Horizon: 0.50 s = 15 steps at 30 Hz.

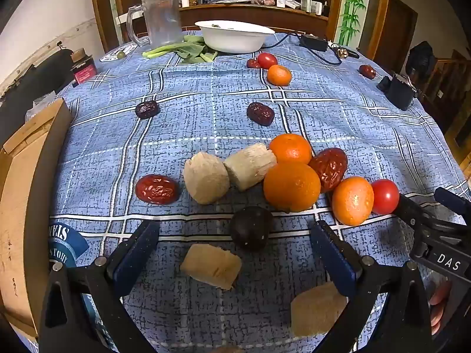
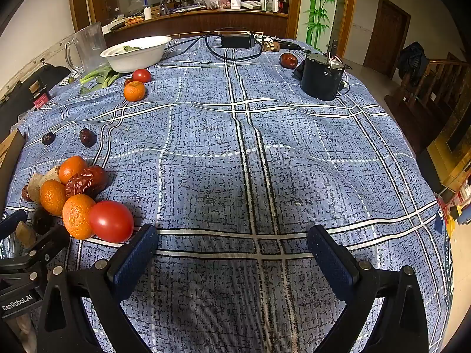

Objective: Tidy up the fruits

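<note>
Both grippers are held with fingers apart, nothing clamped: left gripper (image 1: pixel 235 250), right gripper (image 2: pixel 232 253). Round orange mandarins (image 1: pixel 291 186), wrinkled red dates (image 1: pixel 329 168) and a glossy red tomato (image 2: pixel 111 221) are clustered on the blue plaid-clothed desk (image 2: pixel 294 153), at 10 o'clock of the right fingers.

Home dining room: tablecloth-covered table (image 2: pixel 265 147), cluttered wooden counter (image 2: pixel 206 14), staircase railing (image 2: pixel 435 70).
</note>
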{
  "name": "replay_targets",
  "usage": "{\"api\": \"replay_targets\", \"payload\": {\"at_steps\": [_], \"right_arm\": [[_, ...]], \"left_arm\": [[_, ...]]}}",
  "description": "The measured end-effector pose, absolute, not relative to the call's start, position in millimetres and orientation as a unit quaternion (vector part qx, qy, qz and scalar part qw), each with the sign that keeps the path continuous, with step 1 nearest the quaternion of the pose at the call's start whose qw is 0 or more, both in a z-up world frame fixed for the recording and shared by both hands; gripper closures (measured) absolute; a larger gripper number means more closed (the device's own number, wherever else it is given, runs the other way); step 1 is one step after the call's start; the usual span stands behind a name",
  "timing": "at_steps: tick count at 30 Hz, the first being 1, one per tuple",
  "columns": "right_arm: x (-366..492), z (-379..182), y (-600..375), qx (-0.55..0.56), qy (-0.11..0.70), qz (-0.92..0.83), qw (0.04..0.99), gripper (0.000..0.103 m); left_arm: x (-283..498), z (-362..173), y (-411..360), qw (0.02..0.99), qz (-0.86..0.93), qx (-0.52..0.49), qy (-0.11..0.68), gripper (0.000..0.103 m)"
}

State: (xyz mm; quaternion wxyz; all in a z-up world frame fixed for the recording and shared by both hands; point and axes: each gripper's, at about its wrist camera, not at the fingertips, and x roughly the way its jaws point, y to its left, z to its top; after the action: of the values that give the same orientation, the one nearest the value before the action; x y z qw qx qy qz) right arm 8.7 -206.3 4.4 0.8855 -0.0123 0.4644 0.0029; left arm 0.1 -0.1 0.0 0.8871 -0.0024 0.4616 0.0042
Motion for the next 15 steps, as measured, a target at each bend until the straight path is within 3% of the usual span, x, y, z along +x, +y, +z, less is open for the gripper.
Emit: {"api": "replay_targets", "payload": {"at_steps": [15], "right_arm": [[10.7, 4.5, -207.1, -0.007, 0.466, -0.007, 0.885, 0.001]], "left_arm": [[1.8, -0.4, 1.0, 0.876, 0.0, 0.002, 0.481, 0.0]]}}
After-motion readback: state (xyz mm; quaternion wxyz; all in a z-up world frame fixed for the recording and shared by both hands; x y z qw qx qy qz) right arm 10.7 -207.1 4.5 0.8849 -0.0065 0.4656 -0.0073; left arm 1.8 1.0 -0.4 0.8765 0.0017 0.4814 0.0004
